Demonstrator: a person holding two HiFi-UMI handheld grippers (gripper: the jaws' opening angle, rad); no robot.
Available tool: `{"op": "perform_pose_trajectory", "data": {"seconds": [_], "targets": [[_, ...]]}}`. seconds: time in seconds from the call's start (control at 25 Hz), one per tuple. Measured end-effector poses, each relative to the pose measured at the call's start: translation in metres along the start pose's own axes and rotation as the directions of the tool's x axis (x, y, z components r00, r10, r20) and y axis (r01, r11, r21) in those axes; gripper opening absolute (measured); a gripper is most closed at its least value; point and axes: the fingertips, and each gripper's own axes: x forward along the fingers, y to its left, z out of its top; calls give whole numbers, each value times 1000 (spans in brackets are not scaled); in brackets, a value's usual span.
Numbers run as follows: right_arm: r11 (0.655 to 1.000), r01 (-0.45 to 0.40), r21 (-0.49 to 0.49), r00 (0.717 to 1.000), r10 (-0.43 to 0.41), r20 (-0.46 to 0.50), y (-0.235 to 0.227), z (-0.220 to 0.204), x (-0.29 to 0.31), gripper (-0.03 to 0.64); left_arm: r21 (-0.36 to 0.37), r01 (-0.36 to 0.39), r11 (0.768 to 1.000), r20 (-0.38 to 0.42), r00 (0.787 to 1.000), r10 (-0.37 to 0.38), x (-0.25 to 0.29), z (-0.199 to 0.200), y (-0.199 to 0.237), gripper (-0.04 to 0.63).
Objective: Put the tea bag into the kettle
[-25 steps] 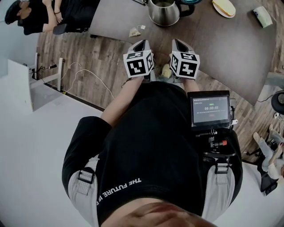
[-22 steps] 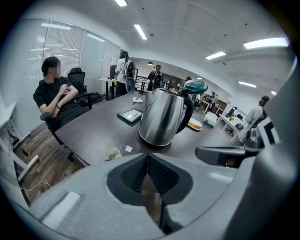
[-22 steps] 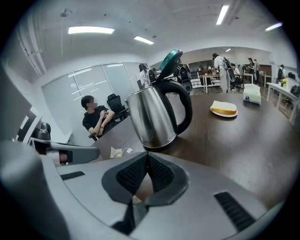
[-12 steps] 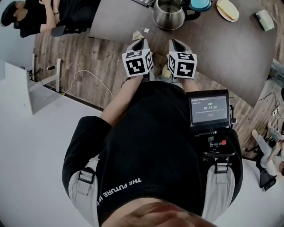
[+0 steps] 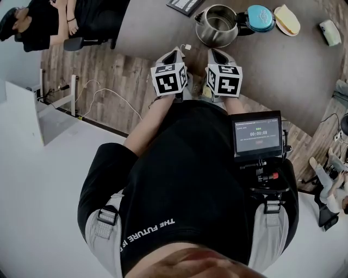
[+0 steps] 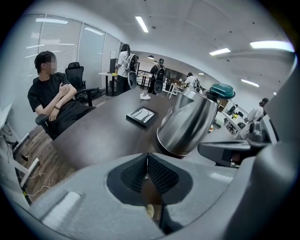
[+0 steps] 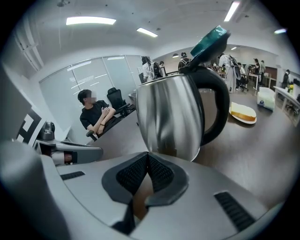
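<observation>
The left gripper [image 6: 147,158] and the right gripper [image 7: 148,158] are hovering near the dark table's [image 5: 283,59] edge. Both are facing the open-lidded steel kettle [image 5: 216,26], jaws pressed together on nothing.

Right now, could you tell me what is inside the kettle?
From the head view the kettle stands with its teal lid flipped open, and only bare metal shows inside, with nothing lying in it. Its near wall hides part of the bottom.
</observation>
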Motion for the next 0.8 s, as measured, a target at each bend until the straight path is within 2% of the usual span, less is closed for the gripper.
{"op": "perform_pose_trajectory", "data": {"seconds": [0.12,0.32,0.52,0.6,0.8], "targets": [[1000,-3,0,1000,3,-15,1,-6,1,8,22,23,999,-30,999,-22,3,-9,0,6],[1000,-17,-11,999,16,-43,5,-14,1,8,65,94,993,-134,987,-84,4,-37,-1,6],[997,-67,-31,995,65,-74,18,-22,1,8,133,113,985,-205,975,-85,0,-63,-1,12],[996,-84,-42,993,80,-88,24,-24,2,6,137,123,983,-228,970,-89,0,-71,-1,49],[991,-112,-70,988,103,-114,32,-27,3,7,145,138,980,-252,963,-98,2,-79,-2,49]]}}
